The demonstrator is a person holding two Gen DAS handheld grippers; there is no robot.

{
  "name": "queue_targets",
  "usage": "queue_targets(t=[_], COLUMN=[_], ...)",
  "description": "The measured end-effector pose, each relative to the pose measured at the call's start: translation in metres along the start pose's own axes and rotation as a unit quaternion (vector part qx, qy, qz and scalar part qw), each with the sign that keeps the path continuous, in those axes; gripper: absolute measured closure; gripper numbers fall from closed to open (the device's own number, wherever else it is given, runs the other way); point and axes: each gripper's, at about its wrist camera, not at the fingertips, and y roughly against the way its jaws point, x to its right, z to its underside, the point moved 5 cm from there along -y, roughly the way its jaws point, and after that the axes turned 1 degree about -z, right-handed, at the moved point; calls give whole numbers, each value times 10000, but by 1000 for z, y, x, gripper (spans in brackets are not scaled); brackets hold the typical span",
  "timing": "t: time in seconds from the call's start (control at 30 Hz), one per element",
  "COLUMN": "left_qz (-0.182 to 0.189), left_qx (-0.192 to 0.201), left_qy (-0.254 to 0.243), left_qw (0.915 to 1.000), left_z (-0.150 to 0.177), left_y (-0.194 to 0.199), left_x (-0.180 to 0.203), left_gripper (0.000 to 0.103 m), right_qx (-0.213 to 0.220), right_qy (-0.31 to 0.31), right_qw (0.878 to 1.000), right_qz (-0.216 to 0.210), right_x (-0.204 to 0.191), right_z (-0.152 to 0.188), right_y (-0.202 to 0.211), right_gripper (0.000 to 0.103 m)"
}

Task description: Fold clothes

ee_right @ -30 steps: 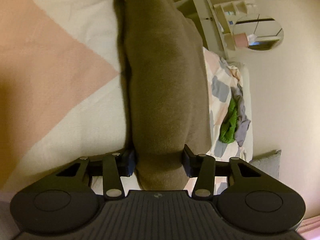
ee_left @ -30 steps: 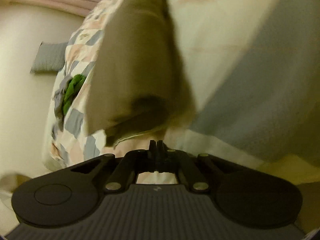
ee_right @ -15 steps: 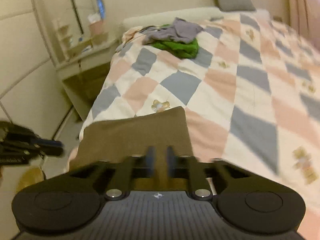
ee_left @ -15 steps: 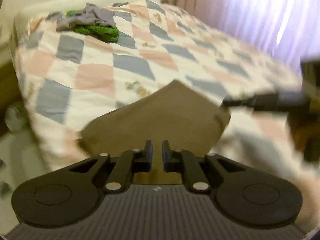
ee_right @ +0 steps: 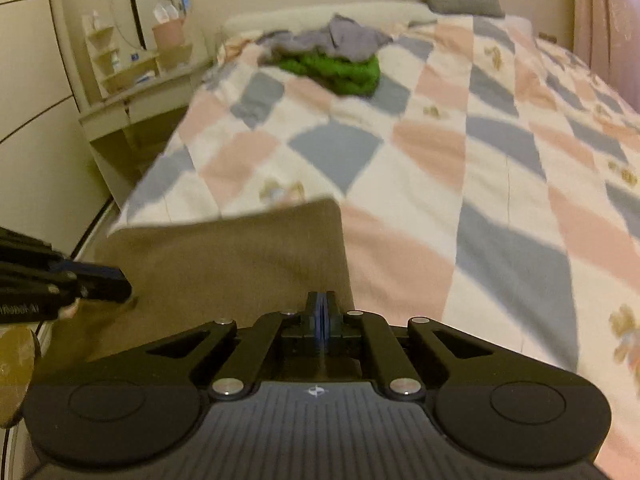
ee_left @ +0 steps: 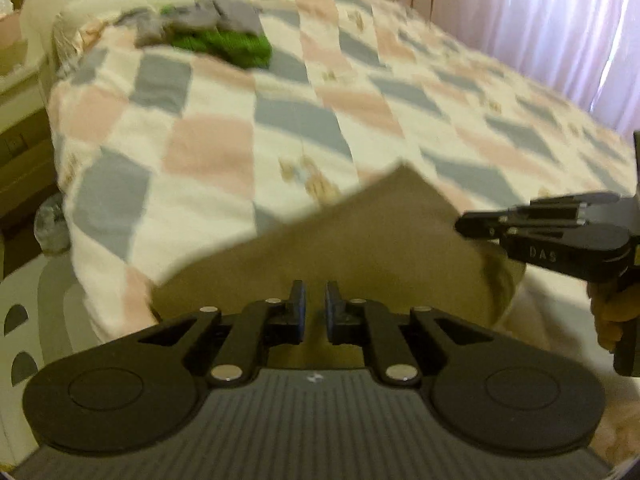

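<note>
A folded olive-brown garment (ee_left: 360, 248) lies flat at the near corner of the bed, also in the right wrist view (ee_right: 240, 256). My left gripper (ee_left: 314, 300) hovers just above its near edge, jaws slightly apart, holding nothing. My right gripper (ee_right: 320, 304) sits over the garment's near right edge with its jaws pressed together and nothing visibly between them. It shows from the side in the left wrist view (ee_left: 468, 226). My left gripper shows at the left in the right wrist view (ee_right: 120, 284).
The checked quilt (ee_left: 280, 120) covers the bed. A heap of green and grey clothes (ee_right: 336, 56) lies near the headboard, also in the left wrist view (ee_left: 224, 36). A bedside shelf with a mirror (ee_right: 132, 68) stands left. Curtains (ee_left: 540, 20) hang right.
A second ago both grippers held the brown garment hanging up in front of the cameras. It now lies folded on the bed, the left jaws have opened slightly and both grippers have drawn back.
</note>
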Motion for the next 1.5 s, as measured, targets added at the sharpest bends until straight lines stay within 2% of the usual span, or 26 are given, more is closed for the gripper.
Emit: queue_targets(t=[0.03, 0.1, 0.13, 0.2, 0.27, 0.33, 0.4, 0.43, 0.47, 0.5, 0.57, 0.63, 0.73, 0.8, 0.87, 0.93, 1.0, 1.07, 1.1, 1.13, 1.2, 1.23, 1.3, 1.37, 1.43, 1.5], left_qz=[-48, -202, -271, -392, -346, 20, 301, 388, 455, 514, 476, 385, 140, 51, -85, -147, -180, -315, -464, -601, -873, -825, -578, -252, -72, -28], left_qx=[38, 2, -44, -275, -505, -718, -767, -774, -749, -721, -553, -339, -196, -329, -387, -622, -731, -849, -921, -945, -909, -852, -767, -715, -730, -811], left_qy=[80, 429, 666, 1204, 1832, 2492, 2774, 2805, 2834, 2859, 2783, 2630, 2403, 2426, 2292, 2226, 2227, 2173, 2076, 1966, 1699, 1617, 1449, 1261, 1097, 1037], left_qw=[9999, 9989, 9974, 9916, 9812, 9658, 9572, 9559, 9550, 9542, 9577, 9634, 9704, 9695, 9726, 9728, 9720, 9719, 9728, 9741, 9774, 9797, 9848, 9891, 9913, 9913], left_z=[-8, -16, -18, -14, -5, 5, 9, 10, 10, 11, 10, 7, 6, 11, 15, 19, 13, 7, 2, -1, -11, -16, -23, -27, -25, -20], left_y=[2, 2, 0, -9, -18, -29, -35, -38, -39, -39, -34, -29, -30, -41, -53, -65, -60, -51, -44, -37, -21, -14, -6, -6, -19, -36], left_x=[-9, -32, -45, -72, -94, -110, -113, -113, -113, -113, -115, -115, -115, -117, -116, -116, -119, -123, -126, -128, -129, -125, -110, -88, -65, -49], left_gripper=[93, 84, 81, 74, 73, 73, 75, 77, 82, 95, 97, 101, 101, 101, 99, 98, 96, 94, 94, 94, 93, 93, 93, 93, 93, 93], right_qx=[-4, -28, -18, -80, -137, -300, -495, -607, -670, -702, -718, -484, -174, -311, -630, -917, -979, -975, -895, -795, -434, -253, 186, 389, 394, 217], right_qy=[1, -217, -382, -721, -972, -1100, -1175, -1217, -1261, -1302, -1169, -894, -916, -906, -939, -993, -1142, -1181, -1096, -979, -766, -754, -708, -553, -337, -281], right_qw=[10000, 9997, 9991, 9968, 9939, 9917, 9895, 9884, 9870, 9851, 9868, 9914, 9912, 9921, 9915, 9894, 9872, 9869, 9891, 9919, 9960, 9965, 9970, 9977, 9986, 9991], right_qz=[-19, -107, -165, -321, -506, -591, -678, -682, -740, -877, -864, -820, -938, -812, -648, -533, -522, -499, -401, -174, 159, 246, 270, 85, -120, -219], right_x=[1, 10, 16, 28, 35, 38, 38, 37, 37, 36, 32, 26, 24, 26, 29, 32, 34, 35, 35, 34, 33, 33, 26, 13, -4, -15], right_z=[-8, -25, -32, -42, -50, -53, -53, -53, -53, -52, -54, -59, -66, -63, -51, -38, -39, -46, -51, -56, -67, -71, -76, -74, -62, -42], right_y=[-1, -8, -12, -24, -37, -50, -62, -67, -70, -71, -72, -67, -63, -75, -93, -111, -114, -108, -102, -94, -71, -60, -29, -8, 4, 4], right_gripper=[89, 66, 58, 55, 55, 55, 56, 56, 69, 93, 95, 96, 96, 96, 97, 96, 94, 81, 58, 43, 44, 44, 44, 52, 67, 73])
